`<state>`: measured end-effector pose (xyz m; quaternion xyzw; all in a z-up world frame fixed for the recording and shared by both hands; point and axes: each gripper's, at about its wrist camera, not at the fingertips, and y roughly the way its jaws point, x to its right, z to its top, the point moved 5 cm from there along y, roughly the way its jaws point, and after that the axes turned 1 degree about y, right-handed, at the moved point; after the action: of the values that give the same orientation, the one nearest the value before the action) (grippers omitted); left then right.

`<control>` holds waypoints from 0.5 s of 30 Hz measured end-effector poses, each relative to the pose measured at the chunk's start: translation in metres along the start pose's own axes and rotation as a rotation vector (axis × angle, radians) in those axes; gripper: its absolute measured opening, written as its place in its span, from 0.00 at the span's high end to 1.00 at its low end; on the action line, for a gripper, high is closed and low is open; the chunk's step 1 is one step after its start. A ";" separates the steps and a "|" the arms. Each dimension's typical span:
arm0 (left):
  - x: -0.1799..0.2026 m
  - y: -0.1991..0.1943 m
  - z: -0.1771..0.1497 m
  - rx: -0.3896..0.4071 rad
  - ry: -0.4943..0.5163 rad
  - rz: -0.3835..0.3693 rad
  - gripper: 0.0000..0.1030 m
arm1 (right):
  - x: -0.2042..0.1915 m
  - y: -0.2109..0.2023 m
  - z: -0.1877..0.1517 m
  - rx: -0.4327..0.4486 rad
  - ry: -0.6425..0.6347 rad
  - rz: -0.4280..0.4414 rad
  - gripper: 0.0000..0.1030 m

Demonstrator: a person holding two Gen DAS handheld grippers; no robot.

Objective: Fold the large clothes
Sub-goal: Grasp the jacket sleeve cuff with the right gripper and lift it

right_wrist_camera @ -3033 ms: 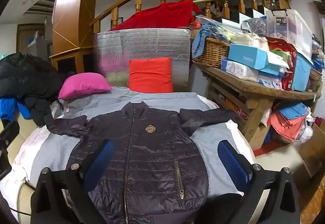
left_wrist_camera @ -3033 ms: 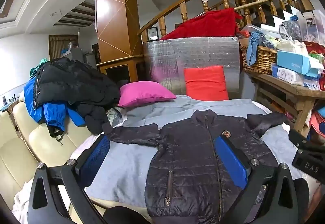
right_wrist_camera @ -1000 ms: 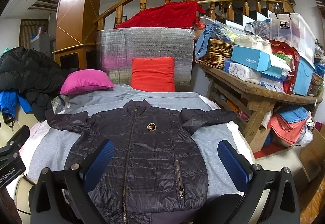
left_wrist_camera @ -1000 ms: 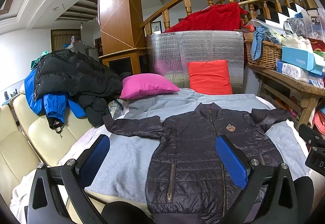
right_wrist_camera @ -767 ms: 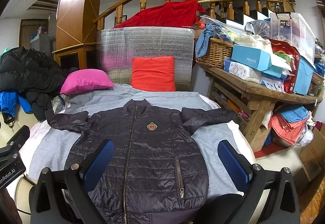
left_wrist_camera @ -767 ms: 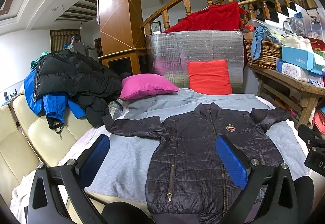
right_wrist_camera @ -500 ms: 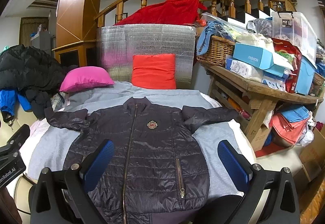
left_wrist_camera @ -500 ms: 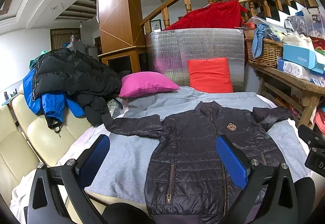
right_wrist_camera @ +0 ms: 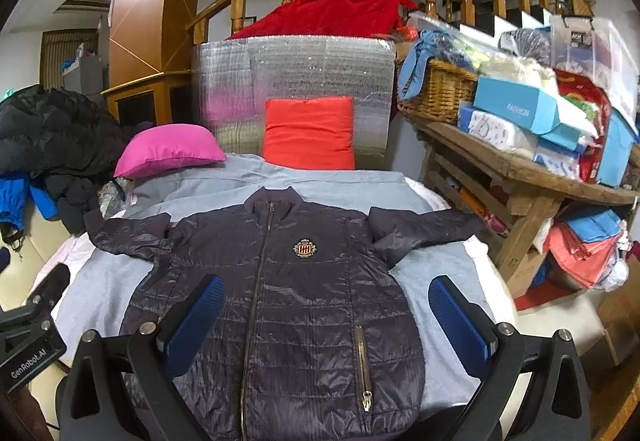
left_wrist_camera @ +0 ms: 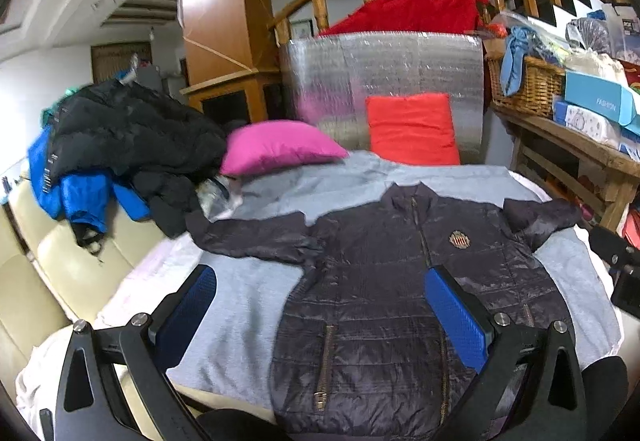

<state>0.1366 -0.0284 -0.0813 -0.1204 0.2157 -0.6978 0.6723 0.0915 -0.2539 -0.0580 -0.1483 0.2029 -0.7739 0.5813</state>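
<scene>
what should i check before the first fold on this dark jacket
1. Dark jacket lies face up, zip closed: ok.
2. Both sleeves spread out to the sides, clear of the body: ok.
3. Left gripper open and holding nothing: ok.
4. Right gripper open and holding nothing: ok.
5. Grey blanket under the jacket is smooth enough to fold on: ok.
6. Bottom hem lying flat: cannot tell, it is hidden by the gripper bodies.
</scene>
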 end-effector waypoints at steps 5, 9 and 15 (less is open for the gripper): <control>0.019 0.083 -0.004 -0.123 -0.008 -0.059 0.00 | 0.033 0.062 0.007 -0.054 0.106 0.106 0.00; 0.032 0.159 -0.011 -0.212 -0.033 -0.087 0.00 | 0.094 0.138 0.012 -0.104 0.239 0.172 0.00; 0.051 0.236 -0.005 -0.216 -0.062 -0.066 0.00 | 0.216 0.251 0.003 -0.147 0.512 0.196 0.00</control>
<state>0.3404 -0.0785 -0.2008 -0.2204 0.2647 -0.6882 0.6385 0.2437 -0.5224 -0.1786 0.0305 0.4118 -0.7097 0.5708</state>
